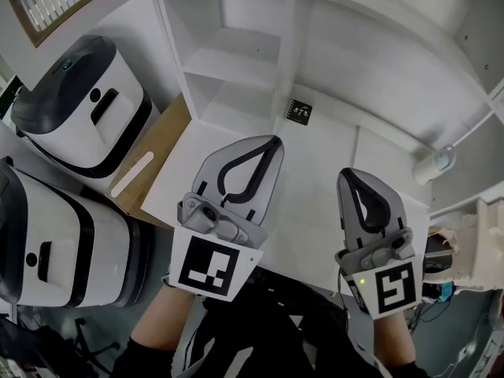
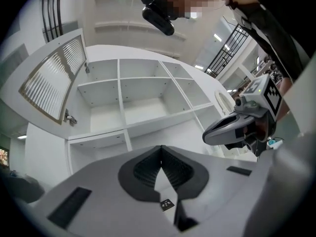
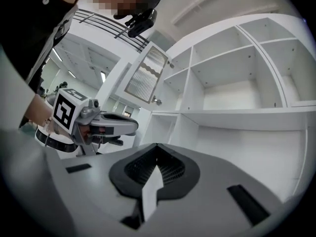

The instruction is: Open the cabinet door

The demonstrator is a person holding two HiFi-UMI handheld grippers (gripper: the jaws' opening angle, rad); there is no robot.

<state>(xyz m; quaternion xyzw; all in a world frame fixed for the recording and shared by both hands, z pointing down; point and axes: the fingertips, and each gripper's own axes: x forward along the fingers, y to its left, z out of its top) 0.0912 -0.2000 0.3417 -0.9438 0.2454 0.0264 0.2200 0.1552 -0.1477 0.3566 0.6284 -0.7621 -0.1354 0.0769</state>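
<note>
Gaping cabinet door (image 2: 52, 78), beyond left claw (image 2: 160, 153)

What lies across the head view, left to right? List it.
Upper white appliance → wooden board → left gripper → black marker tag → right gripper → small white cylinder.

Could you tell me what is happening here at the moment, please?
A person holds the left gripper and the right gripper side by side in front of a white shelf cabinet. Both pairs of fingers are closed on nothing. The cabinet's framed door with a ribbed panel already stands swung open at the left, and neither gripper touches it.
</note>
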